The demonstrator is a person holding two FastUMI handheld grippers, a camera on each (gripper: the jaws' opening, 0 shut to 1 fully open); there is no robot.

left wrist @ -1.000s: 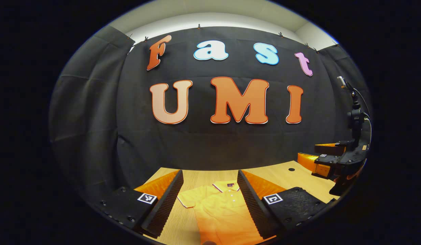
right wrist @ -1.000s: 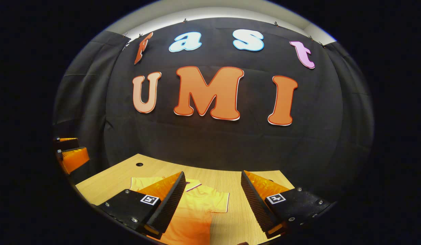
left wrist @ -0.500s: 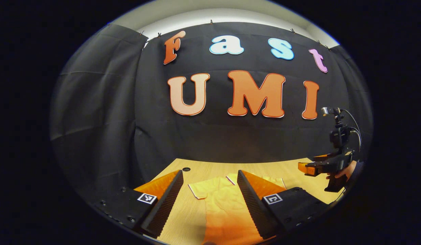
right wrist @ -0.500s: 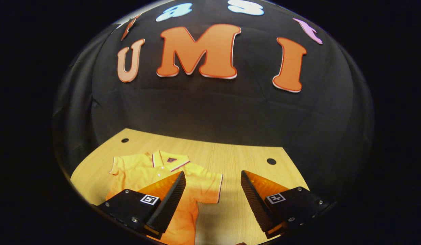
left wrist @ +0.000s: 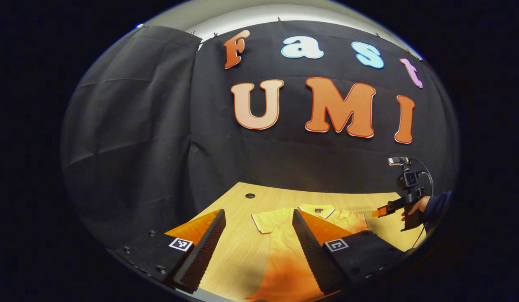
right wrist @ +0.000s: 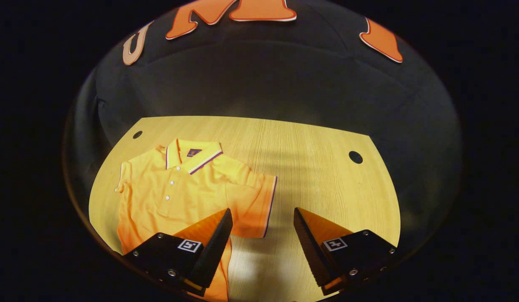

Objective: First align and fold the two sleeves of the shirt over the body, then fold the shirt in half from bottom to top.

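Now tilted down over the counter (right wrist: 310, 142), where half a second back mostly wall: right gripper (right wrist: 261, 228) wide, holding nothing, poised above the shirt's right sleeve (right wrist: 253, 201). Orange shirt (right wrist: 175, 188) flat on the counter, collar toward the wall, both sleeves spread out, nothing folded yet. Left gripper (left wrist: 257, 239) also wide and empty, swung leftward compared with a moment ago, so the shirt's other sleeve (left wrist: 265, 222) now between its fingers and low ahead. Likely meaning: both grippers lining up for the first step, the sleeve pickups. Whole task ahead; no cloth pinched so far.
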